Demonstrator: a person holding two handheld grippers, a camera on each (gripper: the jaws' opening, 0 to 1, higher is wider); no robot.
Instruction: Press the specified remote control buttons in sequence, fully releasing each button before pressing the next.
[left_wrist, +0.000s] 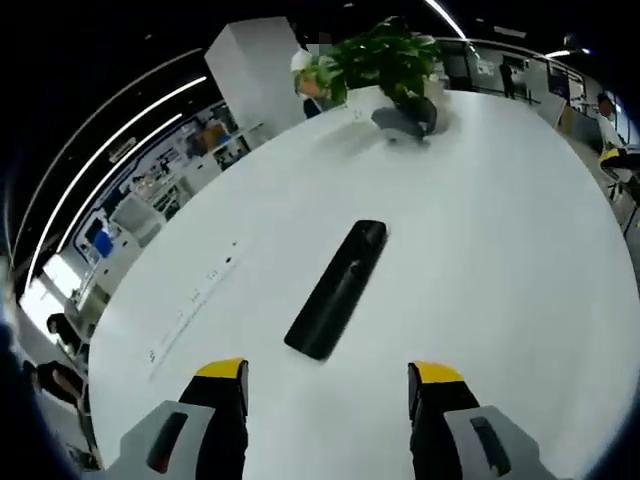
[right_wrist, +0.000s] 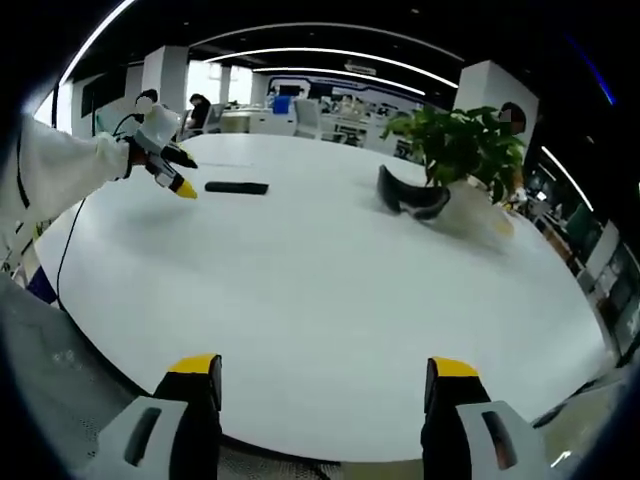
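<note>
In the left gripper view the left gripper (left_wrist: 328, 385) shows two yellow-tipped jaws spread wide apart with nothing between them; the bases of both jaws are cut off by the lower edge; just ahead of them, on the white table (left_wrist: 500, 250), lies the black remote control (left_wrist: 337, 289), set on a slant with its far end towards the upper right; its buttons are too dark to make out and no lettering can be read on it; a row of small marks (left_wrist: 195, 300) on the tabletop to its left is too fine to read. Farther off, a potted plant (left_wrist: 385, 55) stands at the far side of the table with a dark curved object (left_wrist: 405, 122) at its foot, what it is unclear. In the right gripper view the right gripper (right_wrist: 325, 390) hangs over the near table rim, its jaws likewise wide apart and empty; the remote shows as a thin dark bar far across the table, with the left gripper just beside it, held by a white sleeve (right_wrist: 55, 170); the plant hides part of the background, where the signs are blurred beyond reading.
</note>
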